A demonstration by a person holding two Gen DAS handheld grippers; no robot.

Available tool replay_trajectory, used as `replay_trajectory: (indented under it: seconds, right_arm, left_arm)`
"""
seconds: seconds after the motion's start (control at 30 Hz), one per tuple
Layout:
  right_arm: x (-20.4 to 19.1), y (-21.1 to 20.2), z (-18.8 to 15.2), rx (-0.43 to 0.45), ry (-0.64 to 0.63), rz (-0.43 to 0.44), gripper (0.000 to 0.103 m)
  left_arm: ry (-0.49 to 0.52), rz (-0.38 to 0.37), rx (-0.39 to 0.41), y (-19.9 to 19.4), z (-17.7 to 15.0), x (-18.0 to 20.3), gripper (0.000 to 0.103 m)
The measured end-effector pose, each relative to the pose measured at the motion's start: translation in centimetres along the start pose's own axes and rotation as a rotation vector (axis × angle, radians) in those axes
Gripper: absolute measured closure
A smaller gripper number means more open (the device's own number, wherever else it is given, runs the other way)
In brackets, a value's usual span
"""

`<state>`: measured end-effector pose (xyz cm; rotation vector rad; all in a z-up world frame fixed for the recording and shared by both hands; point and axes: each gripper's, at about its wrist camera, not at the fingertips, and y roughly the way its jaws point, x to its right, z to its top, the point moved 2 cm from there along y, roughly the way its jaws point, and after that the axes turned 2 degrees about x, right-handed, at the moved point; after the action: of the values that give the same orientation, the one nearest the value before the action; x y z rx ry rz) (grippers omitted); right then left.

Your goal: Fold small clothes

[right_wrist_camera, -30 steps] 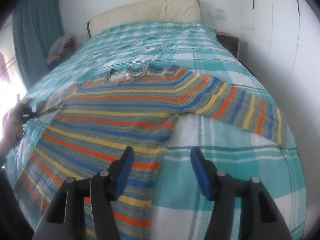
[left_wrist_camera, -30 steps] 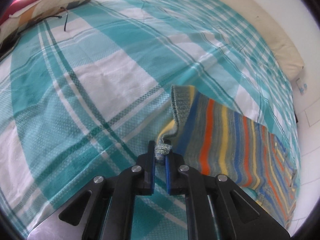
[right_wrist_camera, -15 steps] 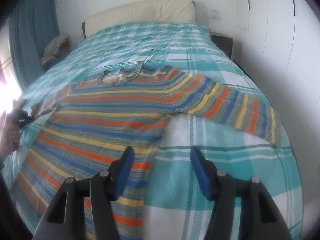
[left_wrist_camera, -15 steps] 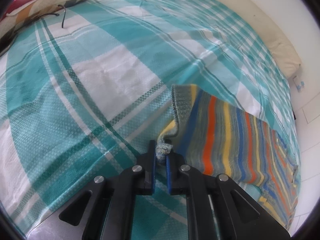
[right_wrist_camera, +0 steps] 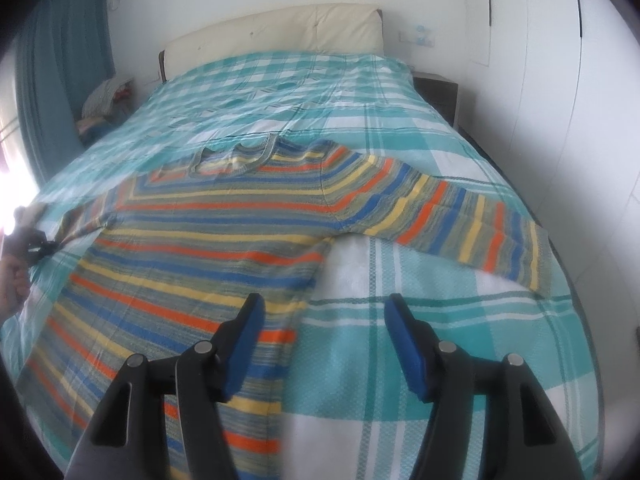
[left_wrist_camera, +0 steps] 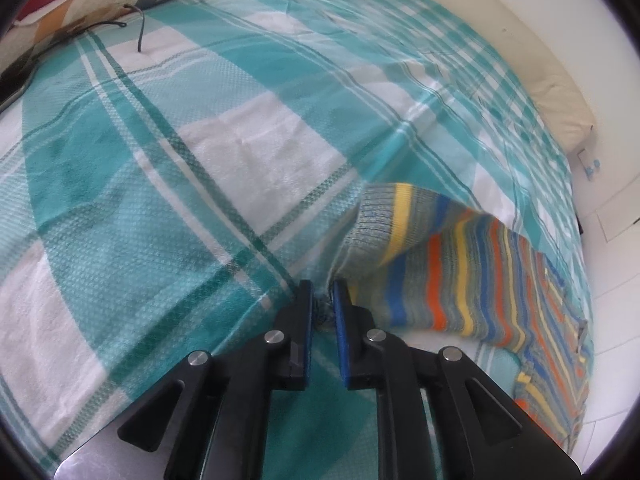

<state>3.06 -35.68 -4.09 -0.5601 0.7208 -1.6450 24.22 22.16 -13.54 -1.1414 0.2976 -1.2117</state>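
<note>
A striped knit sweater (right_wrist_camera: 224,240) in orange, blue, yellow and grey lies spread face up on the bed, neck toward the headboard. My left gripper (left_wrist_camera: 323,308) is shut on the cuff of its left sleeve (left_wrist_camera: 380,236) and lifts it off the bedspread, the sleeve curling up; this gripper also shows at the left edge of the right wrist view (right_wrist_camera: 36,244). My right gripper (right_wrist_camera: 324,320) is open and empty, hovering above the sweater's right side edge near the armpit. The right sleeve (right_wrist_camera: 460,224) lies stretched out flat.
The bed has a teal and white plaid bedspread (right_wrist_camera: 400,360) and a cream headboard (right_wrist_camera: 280,32). A pillow with red cloth (left_wrist_camera: 80,4) lies at the bed's left side. A dark nightstand (right_wrist_camera: 436,92) and white wardrobe doors stand on the right.
The left gripper has pulled the sleeve cuff up and inward, so the sleeve now bunches and curls. The right gripper has drifted slightly forward, still open.
</note>
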Motion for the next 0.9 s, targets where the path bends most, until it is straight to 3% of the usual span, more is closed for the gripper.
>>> replay_trajectory:
  seconds: [0.07,0.23,0.27,0.3,0.37,0.4,0.47,0.63,0.83,0.9]
  right_arm:
    - [0.1,-0.1,0.1,0.004,0.003,-0.002,0.040]
    - [0.2,-0.4,0.2,0.021,0.005,-0.006,0.039]
    - [0.3,-0.5,0.2,0.027,0.006,-0.010,0.038]
    - [0.4,-0.6,0.2,0.033,0.007,-0.013,0.038]
    - [0.6,-0.6,0.2,0.045,0.013,-0.025,0.034]
    - [0.7,-0.6,0.2,0.051,0.017,-0.034,0.034]
    - [1.1,-0.5,0.2,0.059,0.031,-0.048,0.033]
    - [2.9,0.7,-0.6,0.057,0.092,-0.100,0.033]
    - [5.9,2.7,-2.7,0.019,0.156,-0.177,0.033]
    - [6.7,3.6,-3.7,-0.003,0.175,-0.192,0.032]
  left_arm:
    - [0.003,0.047,0.013,-0.7,0.1,-1.1,0.098]
    - [-0.009,0.095,0.024,-3.2,0.0,-3.7,0.093]
    - [0.004,0.097,0.028,-3.9,-0.2,-3.6,0.079]
    - [0.025,0.100,0.039,-4.7,-0.6,-3.4,0.057]
    - [0.080,0.091,0.082,-6.4,-1.5,-2.0,0.031]
    - [0.110,0.078,0.103,-7.1,-2.0,-1.1,0.022]
    - [0.172,0.024,0.121,-7.9,-3.3,1.0,0.015]
    - [0.293,-0.068,0.100,-7.1,-6.3,6.1,0.009]
    - [0.382,-0.006,0.041,-2.0,-9.3,6.9,0.006]
    - [0.414,0.001,0.057,-1.6,-10.0,6.8,0.002]
